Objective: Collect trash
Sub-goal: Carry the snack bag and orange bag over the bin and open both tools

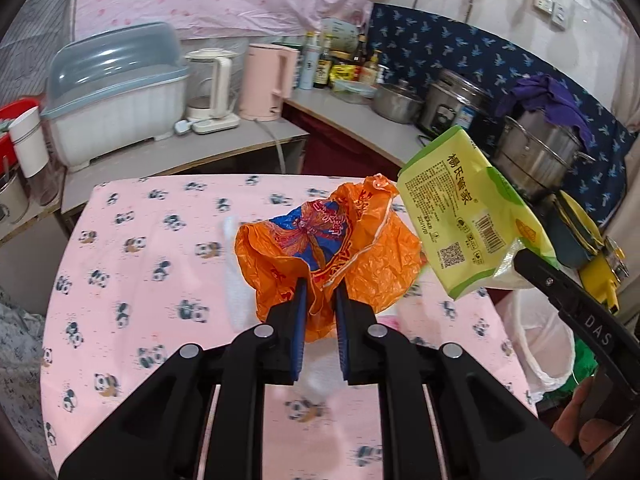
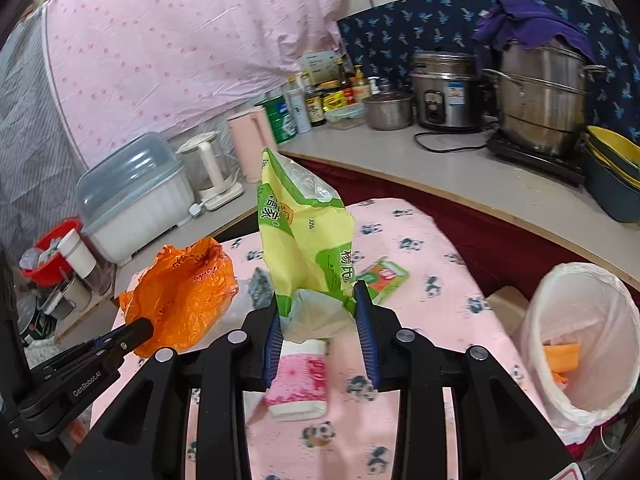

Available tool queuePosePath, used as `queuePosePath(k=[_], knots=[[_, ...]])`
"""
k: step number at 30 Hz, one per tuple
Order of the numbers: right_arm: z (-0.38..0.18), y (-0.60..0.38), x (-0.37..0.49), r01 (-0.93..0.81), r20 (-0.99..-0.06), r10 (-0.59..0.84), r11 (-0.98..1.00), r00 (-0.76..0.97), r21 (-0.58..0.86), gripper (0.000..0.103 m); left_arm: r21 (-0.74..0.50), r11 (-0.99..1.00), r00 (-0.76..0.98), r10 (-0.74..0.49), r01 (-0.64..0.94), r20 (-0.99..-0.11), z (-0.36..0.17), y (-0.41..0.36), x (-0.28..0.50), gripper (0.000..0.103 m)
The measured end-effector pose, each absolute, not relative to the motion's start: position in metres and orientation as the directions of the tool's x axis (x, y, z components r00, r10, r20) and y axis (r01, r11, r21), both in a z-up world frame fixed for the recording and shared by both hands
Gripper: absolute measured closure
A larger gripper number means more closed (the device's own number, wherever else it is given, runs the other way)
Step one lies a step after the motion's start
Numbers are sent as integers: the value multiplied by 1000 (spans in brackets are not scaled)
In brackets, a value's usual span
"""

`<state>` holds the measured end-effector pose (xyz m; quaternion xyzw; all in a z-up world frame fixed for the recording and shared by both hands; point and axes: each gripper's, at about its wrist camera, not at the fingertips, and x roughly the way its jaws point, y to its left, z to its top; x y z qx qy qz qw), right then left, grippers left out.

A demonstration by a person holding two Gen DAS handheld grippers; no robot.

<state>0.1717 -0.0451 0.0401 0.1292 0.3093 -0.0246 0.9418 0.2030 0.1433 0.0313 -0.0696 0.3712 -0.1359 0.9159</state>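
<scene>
Midway through the clear-up: left tool (image 1: 320,300) pinching a crumpled orange plastic bag (image 1: 328,240), right tool (image 2: 320,312) a yellow-green food wrapper (image 2: 304,232), both above the panda-print surface (image 2: 420,320); white-lined bin (image 2: 580,352) holds scraps, a pink tissue pack (image 2: 300,380) and green-orange packet (image 2: 384,276) remain.

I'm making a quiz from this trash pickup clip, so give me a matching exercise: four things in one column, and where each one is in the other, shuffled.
Things:
1. orange plastic bag
2. yellow-green food package
3. pink tissue pack
4. bin with white liner

Places:
A. lying on the panda tablecloth
B. beside the table, on the right
C. held in the left hand-held gripper
D. held in the right hand-held gripper

Pairs: 1-C, 2-D, 3-A, 4-B
</scene>
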Motion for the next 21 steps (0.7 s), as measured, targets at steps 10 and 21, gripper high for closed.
queuePosePath(k=[10,21], knots=[[37,-126,128,249,-587,-59,936,807,248,71,-216,916,641,-393,339,-659,39,48,182,90],[23,-211,83,386,-598,-161,883,785,268,71,-196,857,567,-469,476,-677,33,-58,159,90]])
